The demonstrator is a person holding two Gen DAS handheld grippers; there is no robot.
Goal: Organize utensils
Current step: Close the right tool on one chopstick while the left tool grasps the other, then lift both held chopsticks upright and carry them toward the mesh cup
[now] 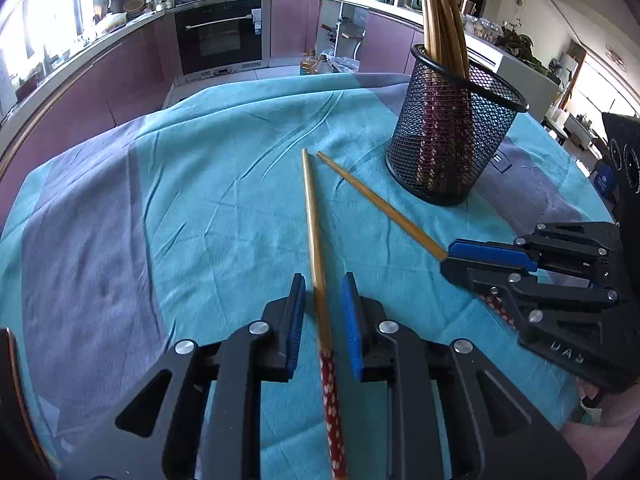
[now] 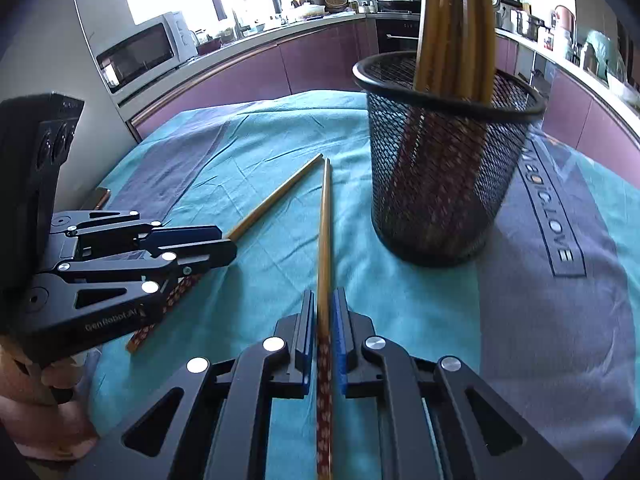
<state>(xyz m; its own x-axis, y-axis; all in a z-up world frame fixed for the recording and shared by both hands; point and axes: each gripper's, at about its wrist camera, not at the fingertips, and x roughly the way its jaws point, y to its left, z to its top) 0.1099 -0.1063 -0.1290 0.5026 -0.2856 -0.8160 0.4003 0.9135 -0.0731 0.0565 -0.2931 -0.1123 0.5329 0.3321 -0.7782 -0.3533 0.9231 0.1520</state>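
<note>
We see a worktop covered by a teal and grey cloth point(image 1: 224, 216) in a kitchen. Toward its far right corner stands a black mesh holder point(image 1: 452, 132), upright, with a bundle of chopsticks point(image 1: 440, 12) leaning out of its top. Two loose chopsticks lie on the cloth just in front of the holder, their thin tips almost meeting and their red patterned ends pointing toward the near edge. Our left gripper point(image 1: 322, 320) straddles the left chopstick point(image 1: 314, 232), its blue pads parted with a gap on either side, so nothing is gripped. Our right gripper point(image 2: 323, 336) has narrowed around the right chopstick point(image 2: 325, 232), its pads pressed against the shaft on both sides; from the left wrist view that chopstick disappears into its blue pads.
</note>
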